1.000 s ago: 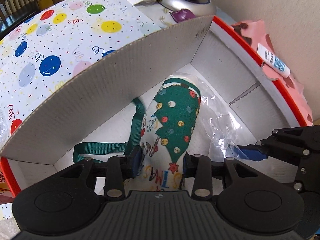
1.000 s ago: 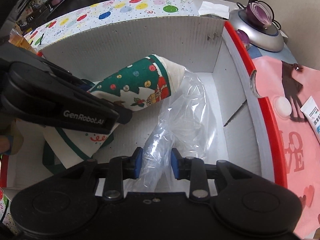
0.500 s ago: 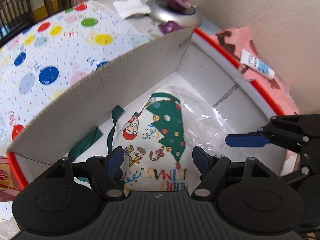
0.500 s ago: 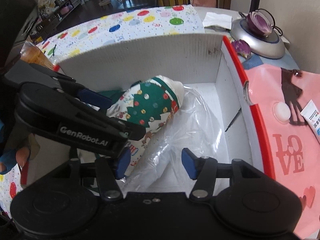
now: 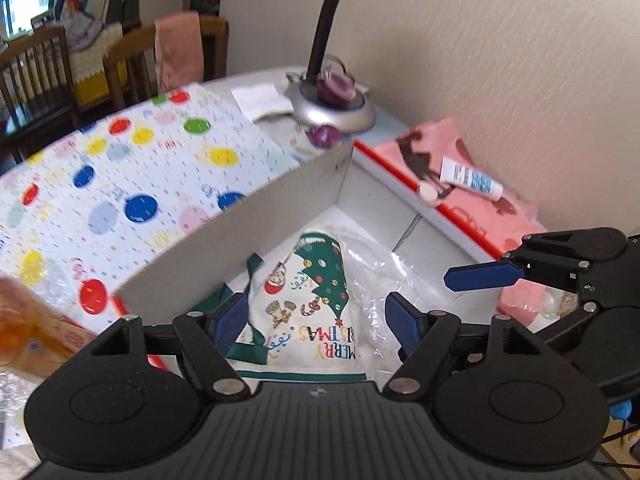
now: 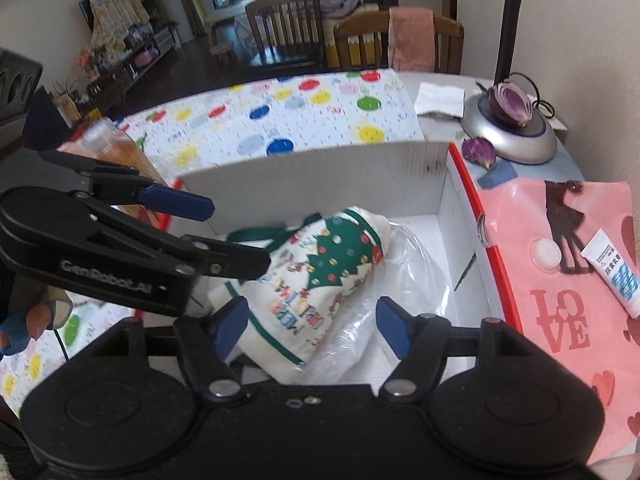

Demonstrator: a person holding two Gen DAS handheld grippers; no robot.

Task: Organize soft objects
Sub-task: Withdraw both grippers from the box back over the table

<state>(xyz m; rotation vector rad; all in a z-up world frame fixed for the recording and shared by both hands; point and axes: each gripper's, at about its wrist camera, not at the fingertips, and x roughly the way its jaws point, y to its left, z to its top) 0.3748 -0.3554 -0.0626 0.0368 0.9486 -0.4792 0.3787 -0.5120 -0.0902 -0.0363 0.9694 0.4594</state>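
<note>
A white Christmas cloth bag [image 5: 312, 308] with a green tree print and green straps lies in the white cardboard box [image 5: 240, 232]. It also shows in the right wrist view [image 6: 320, 276], inside the box [image 6: 320, 180]. A clear plastic bag [image 5: 384, 276] lies beside it on the right, also seen in the right wrist view [image 6: 384, 292]. My left gripper [image 5: 316, 324] is open and empty above the cloth bag. My right gripper [image 6: 312, 324] is open and empty above both bags. Each gripper shows in the other's view: the right gripper [image 5: 484, 276], the left gripper [image 6: 224, 236].
A balloon-print sheet [image 5: 120, 184] lies left of the box. A pink LOVE bag [image 6: 568, 288] with a white tube [image 6: 612, 276] on it lies on the right. A lamp base [image 6: 508, 136] with purple objects stands at the back by the wall. Chairs stand beyond.
Both grippers opened, letting go of the cloth bag and the plastic bag, and pulled up and back from the box. Both bags lie in the box.
</note>
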